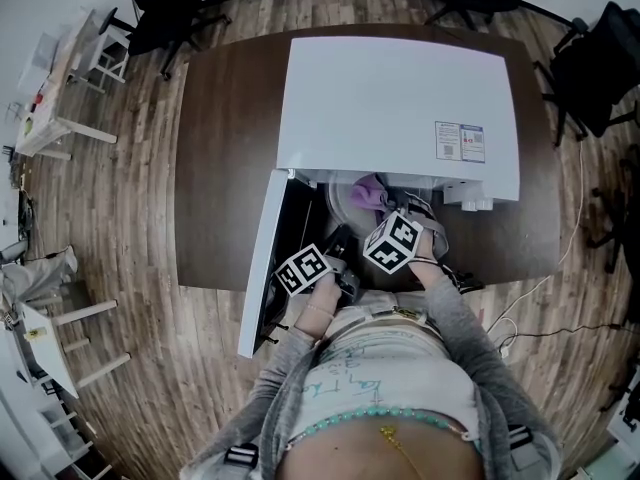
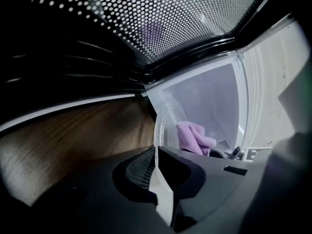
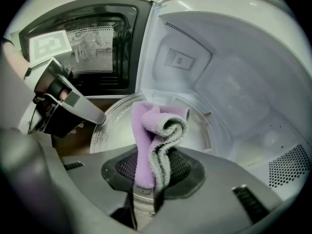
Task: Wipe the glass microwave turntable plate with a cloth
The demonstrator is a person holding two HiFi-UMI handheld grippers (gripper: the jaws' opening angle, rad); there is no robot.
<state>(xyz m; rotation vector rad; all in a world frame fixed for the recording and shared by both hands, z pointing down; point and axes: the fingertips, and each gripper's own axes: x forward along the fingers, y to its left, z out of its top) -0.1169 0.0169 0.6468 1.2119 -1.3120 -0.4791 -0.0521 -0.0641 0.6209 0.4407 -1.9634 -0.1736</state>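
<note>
The glass turntable plate [image 3: 109, 126] sits tilted at the mouth of the white microwave [image 1: 400, 98]; in the left gripper view I see the plate [image 2: 160, 126] nearly edge on. My left gripper [image 2: 157, 152] is shut on the plate's near rim, and the right gripper view shows the left gripper [image 3: 99, 118] at the plate's left edge. My right gripper [image 3: 148, 179] is shut on a folded purple cloth [image 3: 153, 135], held over the plate inside the cavity. From the head view the cloth [image 1: 369, 192] shows just under the microwave's front edge.
The microwave door [image 1: 262, 268] hangs open at the left, its perforated window [image 2: 161, 18] close above my left gripper. The microwave stands on a dark brown table [image 1: 225, 168]. Black chairs [image 1: 160, 8] ring the table, and a cable [image 1: 560, 268] runs off at the right.
</note>
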